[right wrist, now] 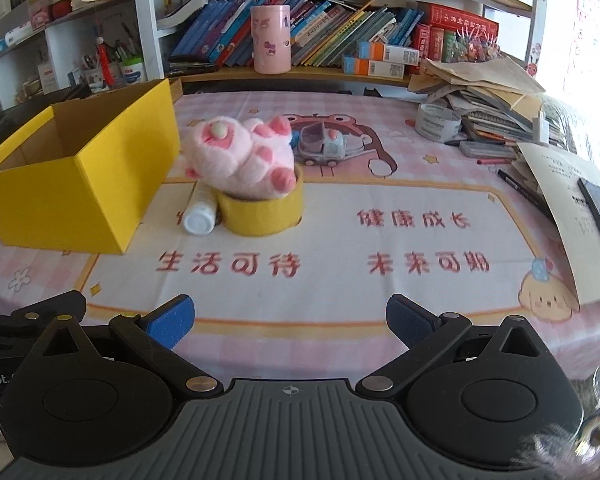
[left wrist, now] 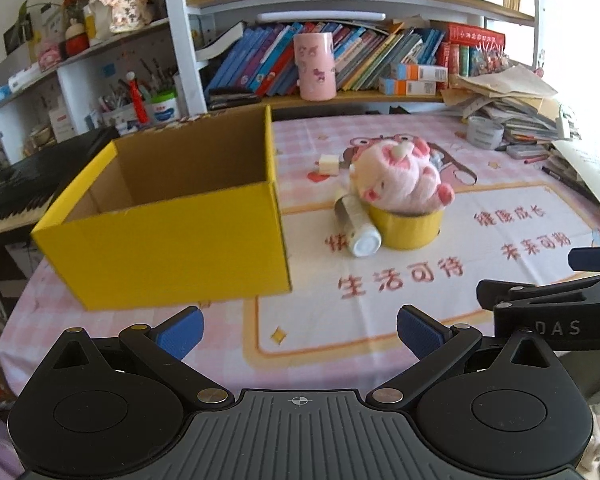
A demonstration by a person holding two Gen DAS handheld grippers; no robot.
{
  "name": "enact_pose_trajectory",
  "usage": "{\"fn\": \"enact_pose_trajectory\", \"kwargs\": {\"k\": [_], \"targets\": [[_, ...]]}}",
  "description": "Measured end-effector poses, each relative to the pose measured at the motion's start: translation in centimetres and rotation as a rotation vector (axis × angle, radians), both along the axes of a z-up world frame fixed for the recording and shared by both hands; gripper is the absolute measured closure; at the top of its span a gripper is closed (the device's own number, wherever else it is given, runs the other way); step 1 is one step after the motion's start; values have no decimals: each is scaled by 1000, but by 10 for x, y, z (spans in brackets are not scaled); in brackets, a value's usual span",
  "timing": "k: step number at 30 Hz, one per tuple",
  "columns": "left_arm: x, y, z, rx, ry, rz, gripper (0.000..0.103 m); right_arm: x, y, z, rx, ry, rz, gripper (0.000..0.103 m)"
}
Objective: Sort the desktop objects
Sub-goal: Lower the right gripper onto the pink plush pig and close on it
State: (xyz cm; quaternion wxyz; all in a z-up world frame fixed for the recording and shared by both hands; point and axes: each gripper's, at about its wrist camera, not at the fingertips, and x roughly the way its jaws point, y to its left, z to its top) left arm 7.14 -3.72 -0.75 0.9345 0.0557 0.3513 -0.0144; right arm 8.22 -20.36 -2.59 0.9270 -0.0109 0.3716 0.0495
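We hold both grippers, left gripper (left wrist: 299, 330) and right gripper (right wrist: 287, 320), spread wide and empty. We lift the plush toy (right wrist: 240, 156) first, then drop it in the yellow box (right wrist: 80, 184).

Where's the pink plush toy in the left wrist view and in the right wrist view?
Left wrist view: pink plush toy right of centre, resting on the yellow tape roll.
Right wrist view: pink plush toy left of centre, on the same roll.
Shared landmark: yellow box, left of it.
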Motion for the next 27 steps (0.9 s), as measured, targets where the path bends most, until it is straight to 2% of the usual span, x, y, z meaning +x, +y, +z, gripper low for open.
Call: {"fn": "enact_pose_trajectory", "kwargs": {"k": [12, 21, 27], "targets": [[44, -44, 7, 39, -19, -93, 0, 57, -31, 9, 41, -51, -19, 0], [64, -67, 9, 58, -15, -120, 0, 92, -43, 19, 96, -90, 67, 0], [79, -75, 8, 60, -4, -82, 0, 117, -47, 22, 116, -97, 156, 0]]}}
